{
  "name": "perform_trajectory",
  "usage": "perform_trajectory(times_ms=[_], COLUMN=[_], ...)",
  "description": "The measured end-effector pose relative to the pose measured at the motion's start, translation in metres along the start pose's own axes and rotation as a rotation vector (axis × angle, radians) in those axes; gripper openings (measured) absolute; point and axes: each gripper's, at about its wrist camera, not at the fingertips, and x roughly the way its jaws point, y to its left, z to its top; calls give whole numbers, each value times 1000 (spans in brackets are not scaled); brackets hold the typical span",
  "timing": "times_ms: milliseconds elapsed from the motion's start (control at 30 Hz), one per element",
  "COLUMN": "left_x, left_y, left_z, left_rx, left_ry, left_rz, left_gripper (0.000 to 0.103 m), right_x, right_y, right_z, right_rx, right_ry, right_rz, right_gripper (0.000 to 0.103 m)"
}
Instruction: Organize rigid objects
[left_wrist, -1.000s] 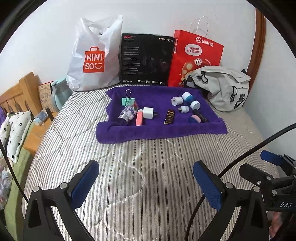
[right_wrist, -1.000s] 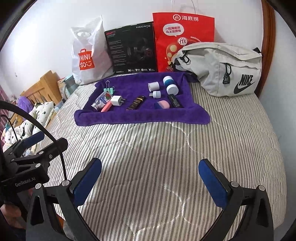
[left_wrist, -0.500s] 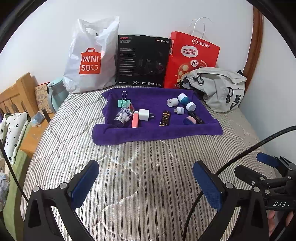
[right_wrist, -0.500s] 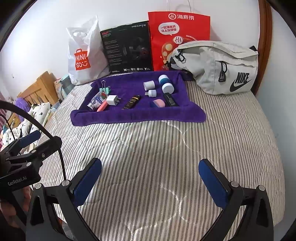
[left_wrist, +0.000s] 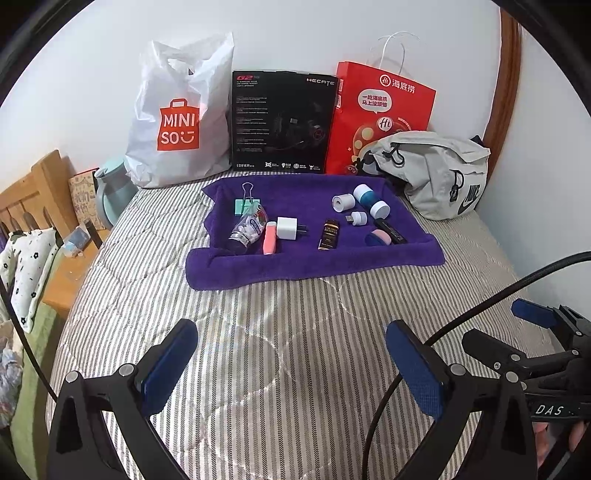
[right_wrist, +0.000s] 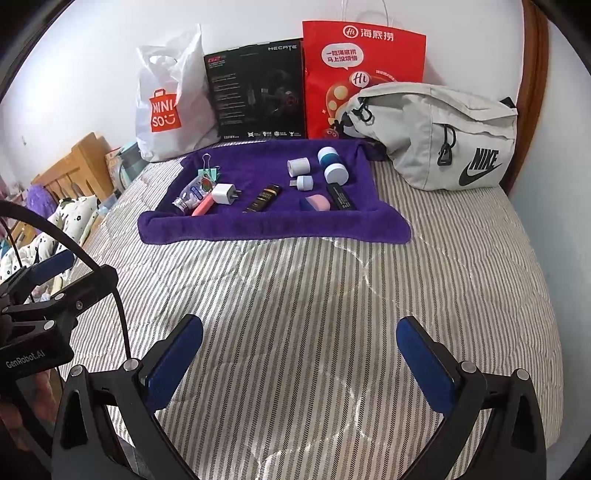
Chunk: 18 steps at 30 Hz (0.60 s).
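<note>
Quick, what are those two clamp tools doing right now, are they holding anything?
Left tool: open, holding nothing, above the striped bed cover.
Right tool: open, holding nothing.

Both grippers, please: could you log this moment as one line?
left gripper: open, empty | right gripper: open, empty | both above bedspread | small items untouched on purple towel

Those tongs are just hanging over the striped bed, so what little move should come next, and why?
Probably bring the right tongs forward toward the purple towel. Both they and the left tongs are open and empty, well short of it, and every small item, like the white charger plug, lies on that towel.
</note>
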Motion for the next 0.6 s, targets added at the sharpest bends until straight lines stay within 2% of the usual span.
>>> perform_trajectory(times_ms=[600], left_x=[-3], left_y=[6], left_z=[2], left_rx=[1], left_ry=[-6], left_rz=[18], left_gripper=[103], right_x=[3], right_y=[-6], right_z=[-2], right_rx=[21], right_ry=[14], right_rz=[4], right_gripper=[103])
